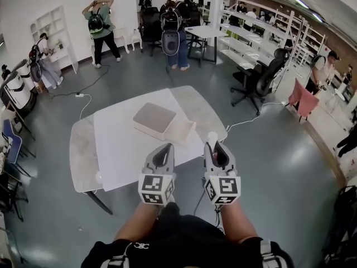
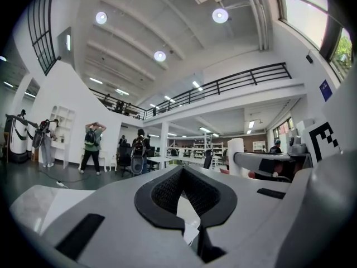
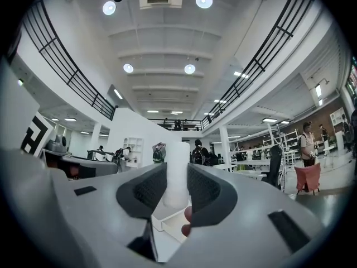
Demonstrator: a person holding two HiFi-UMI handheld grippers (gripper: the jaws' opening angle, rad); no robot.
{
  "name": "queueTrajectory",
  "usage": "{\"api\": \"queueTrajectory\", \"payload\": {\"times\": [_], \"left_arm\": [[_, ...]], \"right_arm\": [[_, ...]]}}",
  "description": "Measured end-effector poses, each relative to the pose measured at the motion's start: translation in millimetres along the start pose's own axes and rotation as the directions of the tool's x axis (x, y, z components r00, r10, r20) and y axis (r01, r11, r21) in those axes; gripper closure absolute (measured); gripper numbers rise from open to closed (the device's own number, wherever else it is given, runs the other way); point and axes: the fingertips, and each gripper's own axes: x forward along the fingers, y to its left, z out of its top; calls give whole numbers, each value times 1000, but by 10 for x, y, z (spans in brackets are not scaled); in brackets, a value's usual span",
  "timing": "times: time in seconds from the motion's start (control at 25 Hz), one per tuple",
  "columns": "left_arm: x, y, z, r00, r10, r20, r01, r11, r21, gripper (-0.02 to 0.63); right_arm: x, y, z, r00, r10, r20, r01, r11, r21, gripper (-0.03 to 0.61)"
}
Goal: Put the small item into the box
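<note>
Right gripper [image 3: 176, 175] grips 1 white cylinder [image 3: 178, 152]; 1 box [image 1: 187, 134].

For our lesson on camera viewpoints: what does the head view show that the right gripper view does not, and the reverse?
Head view only: the whole table from above, the grey lid, the person's legs. Right gripper view only: balcony railing, round ceiling lamps. Both: the white cylinder clamped in the right gripper's fingers, the open box.

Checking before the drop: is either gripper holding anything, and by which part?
The right gripper holds a small white cylinder by its lower part, top poking past the jaws. The left gripper holds nothing.
</note>
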Motion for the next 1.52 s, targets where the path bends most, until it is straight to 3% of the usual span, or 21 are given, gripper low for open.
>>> {"api": "queueTrajectory", "payload": {"times": [0.44, 1.0, 1.24, 1.52], "left_arm": [[903, 722, 3, 1000, -6, -20, 5, 1000, -27, 609], [1951, 1981, -62, 999, -12, -43, 9, 997, -77, 609], [2287, 2197, -146, 997, -10, -77, 3, 996, -89, 609], [2572, 2218, -204, 994, 50, -93, -58, 994, -91, 608]], "right_arm": [[1185, -44, -145, 999, 24, -37, -24, 1000, 1, 466], [2838, 234, -430, 993, 67, -99, -69, 997, -16, 466], [3190, 141, -611, 987, 66, -145, -66, 998, 3, 466], [3476, -82, -816, 974, 126, -190, -126, 992, 12, 466]]}}
